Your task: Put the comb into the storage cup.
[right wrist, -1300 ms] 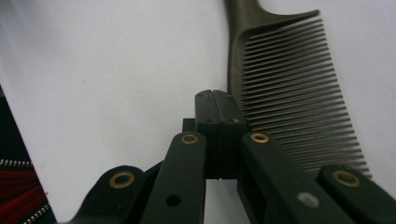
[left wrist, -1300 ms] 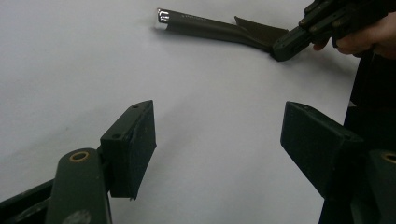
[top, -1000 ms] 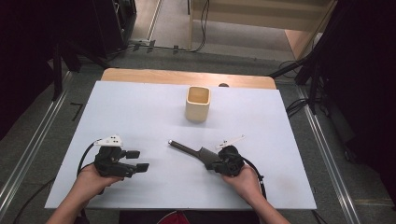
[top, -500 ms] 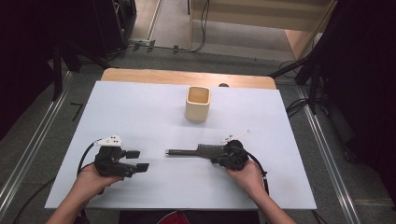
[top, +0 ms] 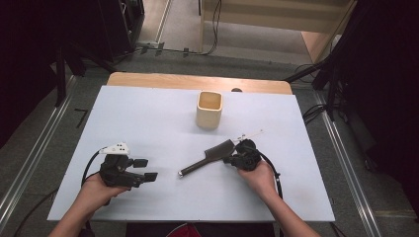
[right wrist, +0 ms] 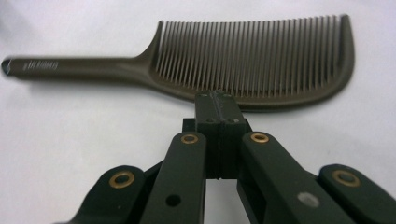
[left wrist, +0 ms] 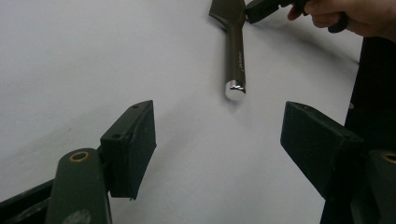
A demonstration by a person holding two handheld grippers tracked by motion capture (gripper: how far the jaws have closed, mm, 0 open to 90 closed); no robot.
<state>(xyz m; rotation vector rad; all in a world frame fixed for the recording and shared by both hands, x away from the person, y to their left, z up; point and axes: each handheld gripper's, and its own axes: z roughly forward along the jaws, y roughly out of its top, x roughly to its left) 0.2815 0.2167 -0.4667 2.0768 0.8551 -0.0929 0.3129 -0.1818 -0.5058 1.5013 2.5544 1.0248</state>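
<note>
Gripping the comb [right wrist: 243,70] by its spine: right hand-held gripper [right wrist: 218,105], jaws pinched together on the comb's back edge, teeth pointing away from the jaws. High view puts the comb [top: 207,158] low over the white surface [top: 148,118], right of centre, handle end aimed down-left, toothed end at the right hand-held gripper [top: 236,157]; can't tell if the handle tip touches the surface. Left hand-held gripper [top: 143,170] sits near the front-left, jaws wide, nothing between them; its own view [left wrist: 219,140] looks straight at the comb's handle tip [left wrist: 235,88], well apart from it. Cream cup [top: 209,109] stands upright behind the comb, toward the far edge.
</note>
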